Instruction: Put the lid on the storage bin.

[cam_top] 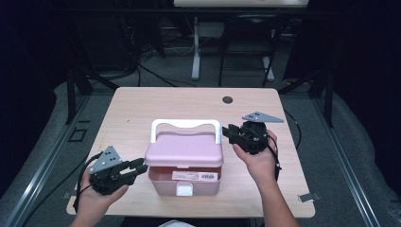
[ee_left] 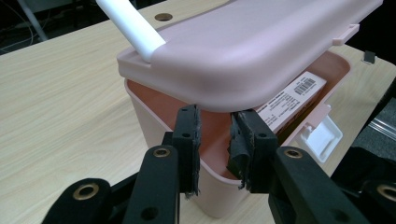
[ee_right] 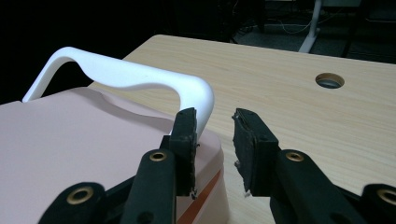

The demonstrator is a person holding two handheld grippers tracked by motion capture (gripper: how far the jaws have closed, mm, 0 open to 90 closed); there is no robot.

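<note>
I see a pink box (cam_top: 184,176) standing near the front middle of the desk (cam_top: 142,106), its white latch (cam_top: 184,189) facing me. The pink lid (cam_top: 184,149) is lifted at the front, so a gap shows between it and the rim, and through that gap I can make out a white carton with a barcode (cam_top: 195,176) lying inside. A white handle (cam_top: 185,125) stands up over the back edge of the lid.

My left tongs (cam_top: 140,166) sit at the box's front left corner. In the left gripper view they are spread (ee_left: 215,140), one pad outside the box wall and the other inside over the rim, both tips right under the raised lid's edge. I cannot tell whether the tips touch the lid; the pads are not pressing on the wall.

My right tongs (cam_top: 228,132) are at the box's back right corner, just beside the handle's right end. In the right gripper view they are spread as well (ee_right: 215,135), nothing between them; the left pad stands against the handle's bend, and I cannot tell if it truly touches.

A round hole (cam_top: 228,100) lies in the desk behind the box.
</note>
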